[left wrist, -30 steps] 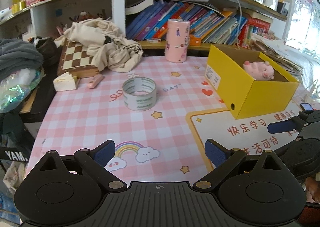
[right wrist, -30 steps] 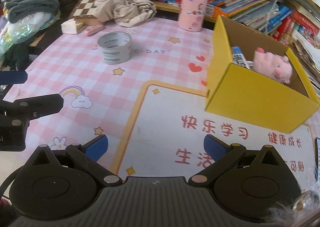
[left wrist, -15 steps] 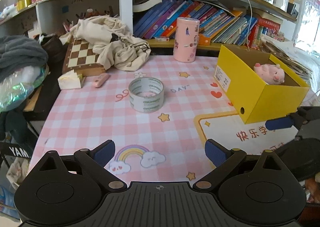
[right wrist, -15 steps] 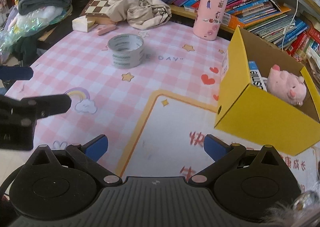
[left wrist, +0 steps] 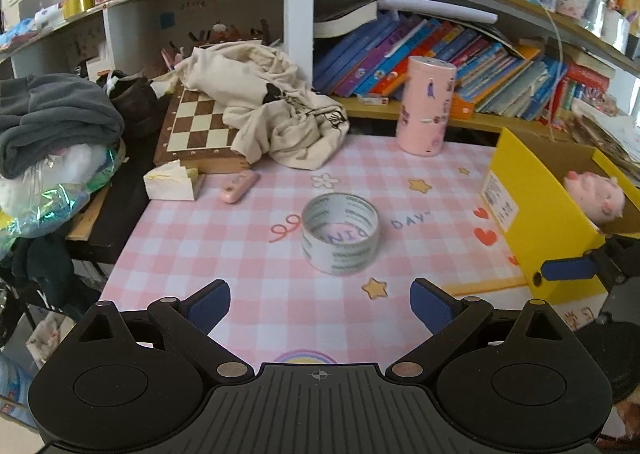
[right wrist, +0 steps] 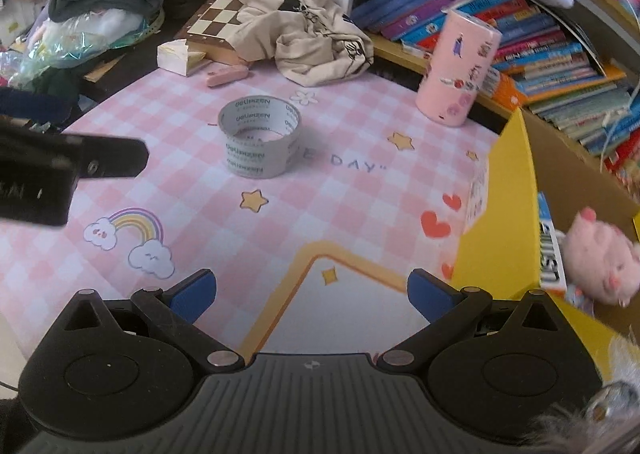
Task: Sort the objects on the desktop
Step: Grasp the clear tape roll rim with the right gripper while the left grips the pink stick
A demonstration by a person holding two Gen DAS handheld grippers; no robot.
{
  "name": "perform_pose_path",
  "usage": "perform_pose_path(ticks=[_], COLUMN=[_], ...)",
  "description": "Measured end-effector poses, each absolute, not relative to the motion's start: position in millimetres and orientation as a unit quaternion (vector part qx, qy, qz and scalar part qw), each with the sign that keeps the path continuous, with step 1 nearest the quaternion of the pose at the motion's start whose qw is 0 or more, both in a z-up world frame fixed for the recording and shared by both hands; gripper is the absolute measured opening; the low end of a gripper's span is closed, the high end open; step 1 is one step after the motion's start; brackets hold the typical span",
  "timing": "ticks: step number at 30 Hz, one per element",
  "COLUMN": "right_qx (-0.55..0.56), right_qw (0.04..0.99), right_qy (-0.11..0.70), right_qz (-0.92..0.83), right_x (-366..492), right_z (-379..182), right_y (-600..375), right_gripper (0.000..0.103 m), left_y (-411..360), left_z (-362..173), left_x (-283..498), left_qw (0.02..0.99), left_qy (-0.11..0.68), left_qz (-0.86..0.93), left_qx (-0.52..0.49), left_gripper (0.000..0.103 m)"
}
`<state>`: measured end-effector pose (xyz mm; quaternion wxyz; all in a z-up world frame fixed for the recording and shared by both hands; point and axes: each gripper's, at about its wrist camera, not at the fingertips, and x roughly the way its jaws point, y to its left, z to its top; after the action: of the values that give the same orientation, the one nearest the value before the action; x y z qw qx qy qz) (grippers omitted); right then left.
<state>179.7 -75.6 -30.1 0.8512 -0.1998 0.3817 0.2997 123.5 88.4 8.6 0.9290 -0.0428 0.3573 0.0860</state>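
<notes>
Both claws, left claw [left wrist: 320, 306] and right claw [right wrist: 311, 292], hover wide open and empty, near the tape roll [left wrist: 340, 233].

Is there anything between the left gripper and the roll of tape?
No objects. In the left wrist view, only bare pink checkered mat with a printed star lies between the open left gripper and the tape roll.

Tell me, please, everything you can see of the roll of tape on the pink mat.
The roll of tape is a wide grey-white ring with small repeated lettering printed around its band. It lies flat, hollow core facing up, so the checked mat shows through the middle. It rests on the mat alone; neither gripper touches it, and the yellow box stands apart to its right.
</notes>
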Motion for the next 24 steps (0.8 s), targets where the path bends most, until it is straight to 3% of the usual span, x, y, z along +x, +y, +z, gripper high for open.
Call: perform_pose_path(ticks=[24], right_qx=[-0.158], right_qw=[0.836], right_qy=[0.388], right_qz=[0.356], right_x=[272], right_z=[-65], right_y=[11], right_gripper=[0.103], left_y=[144], left_z=[2], left_x=[185], left_qw=[0.929], left_qy=[0.329], left_qz=[0.152], left_qx=[-0.073], left_gripper=[0.098])
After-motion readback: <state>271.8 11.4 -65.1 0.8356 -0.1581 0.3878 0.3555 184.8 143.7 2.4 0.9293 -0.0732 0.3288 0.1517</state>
